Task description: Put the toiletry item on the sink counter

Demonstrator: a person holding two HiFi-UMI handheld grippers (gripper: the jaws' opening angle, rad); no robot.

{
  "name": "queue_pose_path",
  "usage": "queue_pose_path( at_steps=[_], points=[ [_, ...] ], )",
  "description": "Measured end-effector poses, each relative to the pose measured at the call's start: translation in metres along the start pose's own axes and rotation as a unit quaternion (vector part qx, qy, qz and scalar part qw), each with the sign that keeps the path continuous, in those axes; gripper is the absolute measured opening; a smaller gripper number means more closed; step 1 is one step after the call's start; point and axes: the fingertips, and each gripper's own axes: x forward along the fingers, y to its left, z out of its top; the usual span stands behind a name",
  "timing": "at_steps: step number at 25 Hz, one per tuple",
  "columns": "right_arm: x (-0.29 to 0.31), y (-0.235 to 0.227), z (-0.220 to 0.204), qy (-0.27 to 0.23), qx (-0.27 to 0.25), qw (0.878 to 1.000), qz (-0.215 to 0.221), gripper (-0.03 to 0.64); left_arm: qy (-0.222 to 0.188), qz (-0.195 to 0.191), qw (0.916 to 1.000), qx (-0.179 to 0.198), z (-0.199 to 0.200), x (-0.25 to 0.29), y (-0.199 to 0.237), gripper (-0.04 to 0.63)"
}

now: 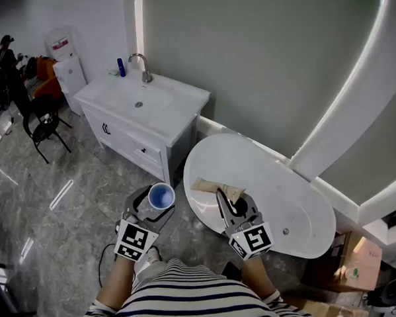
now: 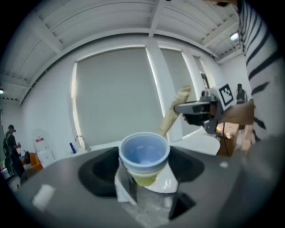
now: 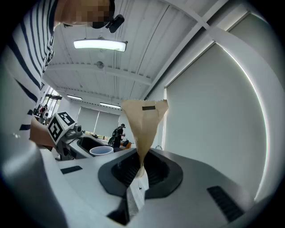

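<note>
Showing two hand-held grippers, one tube, one cup, one counter and one bathtub. The right gripper point(image 1: 221, 197), jaws almost together, pinches the narrow end of a tan flattened tube point(image 1: 216, 187). The tube widens to a flat crimped end bearing one small dark mark. It is held over the white oval bathtub point(image 1: 276, 192), well apart from the white sink counter point(image 1: 181, 97). The left gripper point(image 1: 157, 209), jaws wide, clasps an upright pale blue plastic cup point(image 1: 161, 197) with a yellowish base. One chrome faucet point(image 1: 142, 65) and one small blue bottle point(image 1: 121, 68) stand on the counter.
</note>
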Motion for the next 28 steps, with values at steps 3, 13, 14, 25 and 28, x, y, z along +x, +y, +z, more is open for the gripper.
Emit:
queue_pose_path(
  at_steps=[3,13,14,25,28],
  points=[
    [-0.001,-0.003,0.000,-0.002,0.003,1.000,-0.002,0.027,0.004,0.001,1.0000,0.001,0.000,0.002,0.000,0.350],
    [0.008,0.011,0.001,-0.006,0.005,1.000,0.012,0.028,0.002,0.010,0.9999,-0.003,-0.005,-0.010,0.006,0.350],
    [0.011,0.014,0.001,-0.006,0.006,1.000,0.016,0.028,0.002,0.012,0.9999,-0.005,-0.007,-0.012,0.009,0.350],
    [0.078,0.047,-0.012,-0.002,0.034,0.998,0.059,0.028,0.015,0.037,0.9983,-0.041,-0.046,-0.029,0.067,0.350],
    [0.107,0.055,-0.016,0.001,0.038,0.997,0.067,0.028,0.017,0.040,0.9979,-0.047,-0.058,-0.030,0.093,0.350]
  ],
)
